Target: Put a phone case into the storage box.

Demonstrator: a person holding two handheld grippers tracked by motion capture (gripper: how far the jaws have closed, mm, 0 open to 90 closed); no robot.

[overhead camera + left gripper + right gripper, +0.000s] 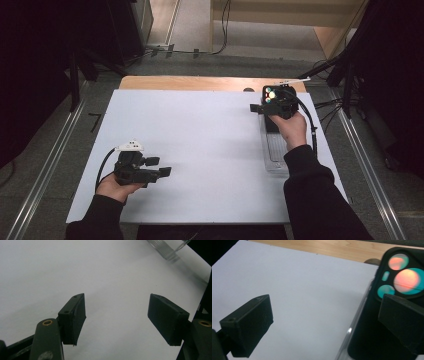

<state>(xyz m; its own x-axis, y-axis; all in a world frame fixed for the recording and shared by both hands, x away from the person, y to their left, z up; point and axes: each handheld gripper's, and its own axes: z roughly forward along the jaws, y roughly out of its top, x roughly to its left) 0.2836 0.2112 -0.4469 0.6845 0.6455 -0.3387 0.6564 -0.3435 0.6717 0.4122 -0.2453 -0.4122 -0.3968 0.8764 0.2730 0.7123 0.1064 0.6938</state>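
White table (200, 150), phone lenses (403, 277) beside right tool (324, 322)

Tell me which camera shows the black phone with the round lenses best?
The right gripper view: the phone fills its right side, lenses glowing, lying in a clear tray. The high view shows it small, partly behind the right tongs. The left gripper view catches a tray corner.

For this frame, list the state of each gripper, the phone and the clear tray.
Left gripper: open, nothing between its jaws, over the white sheet.
Right gripper: open, beside the phone, not gripping it.
Black phone with three camera lenses: lying back-up in the tray.
Clear plastic tray: flat on the sheet.
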